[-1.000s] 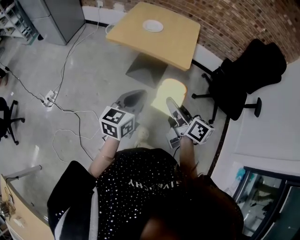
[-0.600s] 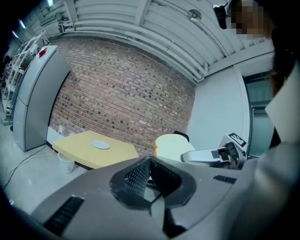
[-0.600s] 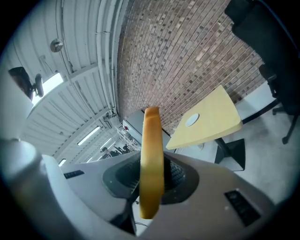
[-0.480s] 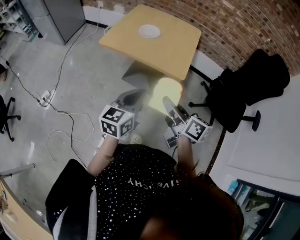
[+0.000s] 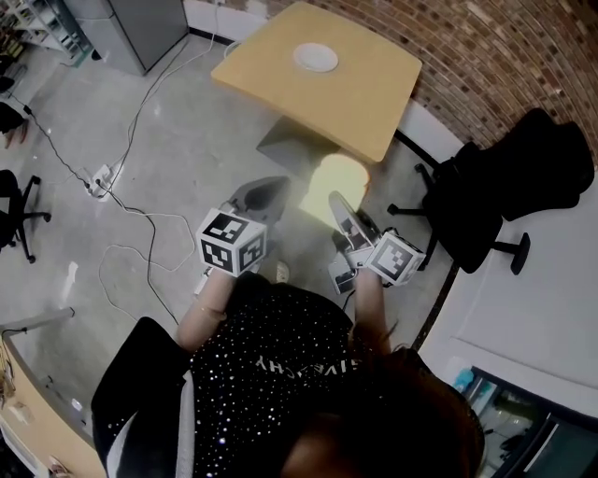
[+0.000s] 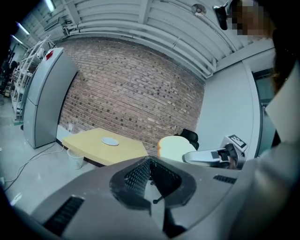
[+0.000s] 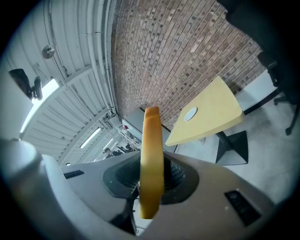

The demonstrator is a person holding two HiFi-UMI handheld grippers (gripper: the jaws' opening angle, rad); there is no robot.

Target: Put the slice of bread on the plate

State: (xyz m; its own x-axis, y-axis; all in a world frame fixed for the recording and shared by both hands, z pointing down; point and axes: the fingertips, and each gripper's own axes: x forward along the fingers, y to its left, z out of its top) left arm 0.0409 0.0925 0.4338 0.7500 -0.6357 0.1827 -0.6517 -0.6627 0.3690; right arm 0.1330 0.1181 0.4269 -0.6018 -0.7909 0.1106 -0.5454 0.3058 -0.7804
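A pale slice of bread point(image 5: 332, 185) stands on edge between the jaws of my right gripper point(image 5: 342, 211), which is shut on it. In the right gripper view the bread point(image 7: 152, 159) rises out of the right gripper point(image 7: 151, 174). A small white plate point(image 5: 316, 58) lies on the yellow table point(image 5: 374, 103), ahead of both grippers and well apart from them. My left gripper point(image 5: 261, 195) is held beside the right one, jaws together with nothing in them. The left gripper point(image 6: 150, 161) view shows the bread point(image 6: 174, 147), plate point(image 6: 110, 141) and table point(image 6: 93, 149).
A black office chair point(image 5: 505, 159) stands right of the table, near a brick wall point(image 5: 523, 47). Cables point(image 5: 140, 224) and a power strip point(image 5: 99, 194) lie on the concrete floor at left. A grey cabinet point(image 5: 140, 23) stands at the back left. A small bin point(image 6: 75, 158) sits by the table.
Both grippers and the bread have drifted a little toward the table with the person. The grip on the bread is unchanged.
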